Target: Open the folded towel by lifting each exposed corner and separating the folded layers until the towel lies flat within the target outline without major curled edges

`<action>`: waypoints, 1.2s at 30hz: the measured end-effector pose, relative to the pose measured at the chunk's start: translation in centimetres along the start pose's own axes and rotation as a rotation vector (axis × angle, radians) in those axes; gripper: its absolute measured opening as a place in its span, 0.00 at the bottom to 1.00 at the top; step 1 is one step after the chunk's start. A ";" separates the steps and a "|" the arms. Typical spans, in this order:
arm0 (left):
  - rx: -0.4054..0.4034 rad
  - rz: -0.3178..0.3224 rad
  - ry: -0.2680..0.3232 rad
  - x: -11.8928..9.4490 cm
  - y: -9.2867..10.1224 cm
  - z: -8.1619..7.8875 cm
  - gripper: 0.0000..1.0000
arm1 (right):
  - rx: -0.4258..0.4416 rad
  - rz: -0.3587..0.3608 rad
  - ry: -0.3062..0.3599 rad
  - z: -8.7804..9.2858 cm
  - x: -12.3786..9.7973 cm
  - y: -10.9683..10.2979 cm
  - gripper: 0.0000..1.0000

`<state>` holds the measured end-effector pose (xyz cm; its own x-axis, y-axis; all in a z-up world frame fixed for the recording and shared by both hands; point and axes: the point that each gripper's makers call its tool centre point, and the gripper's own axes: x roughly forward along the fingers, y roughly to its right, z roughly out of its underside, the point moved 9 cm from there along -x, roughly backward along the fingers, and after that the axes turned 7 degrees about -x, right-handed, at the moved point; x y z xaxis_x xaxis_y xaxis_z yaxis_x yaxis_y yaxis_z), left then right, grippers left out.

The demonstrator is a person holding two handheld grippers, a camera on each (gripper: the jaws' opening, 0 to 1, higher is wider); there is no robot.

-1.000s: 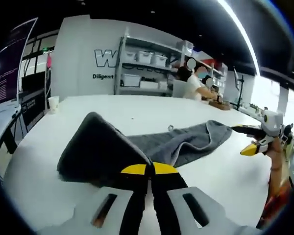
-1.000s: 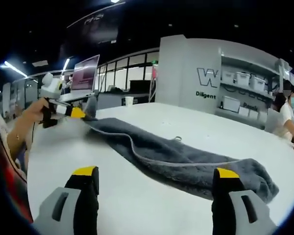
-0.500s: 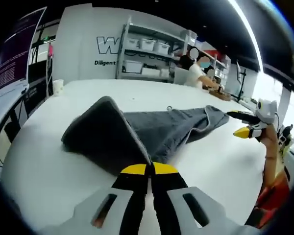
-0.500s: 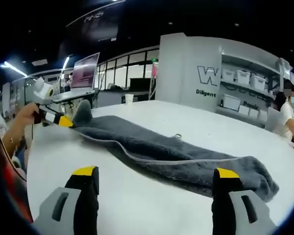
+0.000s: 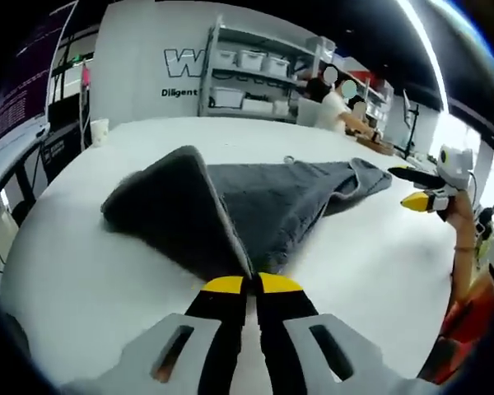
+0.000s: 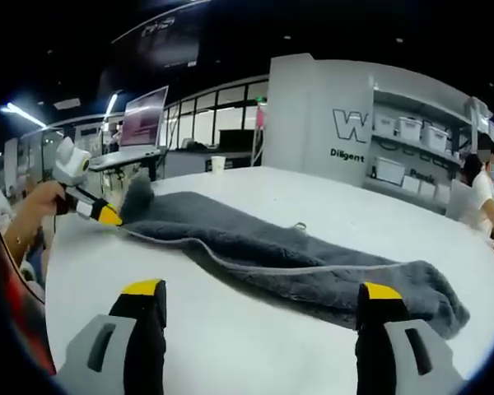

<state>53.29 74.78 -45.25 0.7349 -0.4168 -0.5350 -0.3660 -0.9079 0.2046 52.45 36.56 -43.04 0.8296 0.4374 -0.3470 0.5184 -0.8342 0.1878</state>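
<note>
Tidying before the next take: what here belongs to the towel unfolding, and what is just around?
Job:
grey towel
left tool, shut on a towel corner
right tool, open
white table

Around:
paper cup
laptop
shelf bins

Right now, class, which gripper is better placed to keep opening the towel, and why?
Left. The left gripper is shut on a raised corner of the towel; the right gripper hangs open, short of the towel's near edge.

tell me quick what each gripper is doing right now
Left gripper: shut on a corner of the grey towel.
Right gripper: open, holding nothing, above the white table.
</note>
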 end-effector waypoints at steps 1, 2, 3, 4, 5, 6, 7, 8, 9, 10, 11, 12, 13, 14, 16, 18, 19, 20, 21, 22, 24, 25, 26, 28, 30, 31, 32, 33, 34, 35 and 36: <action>0.007 -0.013 -0.006 0.0 -0.1 0.0 0.16 | 0.001 0.000 -0.002 0.0 0.0 0.0 0.96; 0.026 -0.043 -0.024 -0.1 -0.3 0.0 0.20 | 0.002 0.000 -0.005 0.1 0.0 0.0 0.96; 0.037 -0.071 -0.038 -0.3 -0.5 0.1 0.24 | 0.001 0.001 -0.007 0.1 0.0 0.0 0.96; 0.042 -0.089 -0.045 -0.5 -0.7 0.1 0.28 | 0.000 0.002 -0.007 0.1 0.0 0.1 0.96; 0.041 -0.100 -0.048 -0.6 -0.7 0.1 0.33 | 0.000 0.002 -0.006 0.0 0.0 0.1 0.96; 0.041 -0.112 -0.051 -0.7 -0.8 0.1 0.41 | 0.000 0.002 -0.006 0.0 0.0 0.1 0.96; 0.041 -0.120 -0.052 -0.8 -0.9 0.0 0.47 | 0.000 0.000 -0.006 0.0 0.1 0.0 0.96; 0.041 -0.128 -0.053 -0.9 -0.9 0.0 0.54 | -0.001 -0.002 -0.006 0.0 0.1 0.0 0.96; 0.046 -0.185 -0.059 -1.6 -1.1 -0.1 0.64 | -0.002 -0.003 -0.007 0.0 0.1 0.0 0.96; 0.049 -0.197 -0.062 -1.7 -1.1 -0.2 0.71 | -0.002 -0.003 -0.008 0.0 0.1 0.0 0.96; 0.055 -0.215 -0.067 -2.0 -1.1 -0.3 0.77 | -0.003 -0.004 -0.009 0.0 0.2 0.0 0.96; 0.061 -0.232 -0.072 -2.2 -1.1 -0.4 0.83 | -0.003 -0.005 -0.010 0.0 0.2 0.0 0.96; 0.067 -0.242 -0.076 -2.4 -1.0 -0.5 0.85 | -0.002 -0.006 -0.010 0.0 0.2 0.0 0.96; 0.071 -0.247 -0.076 -2.5 -0.9 -0.6 0.87 | -0.003 -0.006 -0.010 0.0 0.2 0.0 0.96; 0.099 -0.282 -0.054 -2.7 -0.8 -1.1 0.90 | -0.003 -0.005 -0.011 0.0 0.2 0.0 0.96; 0.115 -0.300 -0.039 -2.8 -0.4 -1.6 0.93 | -0.004 -0.006 -0.013 0.0 0.3 0.0 0.96; 0.117 -0.300 -0.035 -2.8 -0.3 -1.7 0.95 | -0.004 -0.006 -0.014 0.0 0.3 0.0 0.96; 0.120 -0.286 -0.007 -2.6 0.1 -2.2 0.97 | -0.005 -0.007 -0.014 0.0 0.3 0.1 0.96; 0.123 -0.272 0.003 -2.4 0.4 -2.5 1.00 | -0.005 -0.007 -0.015 0.0 0.3 0.1 0.96; 0.125 -0.269 0.003 -2.3 0.5 -2.5 1.00 | -0.005 -0.008 -0.015 0.0 0.3 0.1 0.96; 0.126 -0.256 0.003 -1.6 0.9 -2.9 1.00 | -0.010 -0.007 -0.022 0.1 0.4 0.1 0.96; 0.124 -0.252 0.000 -1.3 1.1 -3.0 1.00 | -0.013 -0.006 -0.026 0.2 0.4 0.1 0.96; 0.127 -0.246 -0.001 -1.1 1.2 -3.1 1.00 | -0.017 -0.006 -0.029 0.2 0.4 0.1 0.96; 0.129 -0.227 0.011 -0.4 1.4 -3.5 1.00 | -0.018 -0.008 -0.032 0.3 0.5 0.1 0.96; 0.120 -0.197 0.046 0.5 1.7 -4.2 1.00 | -0.016 -0.008 -0.034 0.4 0.5 0.1 0.96; 0.116 -0.175 0.061 1.2 2.0 -4.7 1.00 | -0.013 -0.003 -0.038 0.5 0.5 0.2 0.96; 0.114 -0.163 0.070 1.7 2.2 -5.1 1.00 | -0.011 0.001 -0.042 0.6 0.5 0.2 0.96; 0.112 -0.158 0.077 2.2 2.3 -5.4 1.00 | -0.010 0.004 -0.046 0.7 0.5 0.3 0.96; 0.108 -0.153 0.084 2.7 2.4 -5.7 1.00 | -0.009 0.008 -0.052 0.9 0.5 0.3 0.96; 0.103 -0.143 0.096 3.1 2.5 -6.0 1.00 | -0.009 0.010 -0.056 0.9 0.6 0.2 0.96; 0.098 -0.132 0.109 3.6 2.6 -6.3 1.00 | -0.010 0.011 -0.059 1.0 0.6 0.2 0.96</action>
<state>58.57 70.67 -41.49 0.8357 -0.3017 -0.4589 -0.3122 -0.9484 0.0549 52.85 36.30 -44.09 0.8219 0.4073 -0.3983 0.5114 -0.8356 0.2007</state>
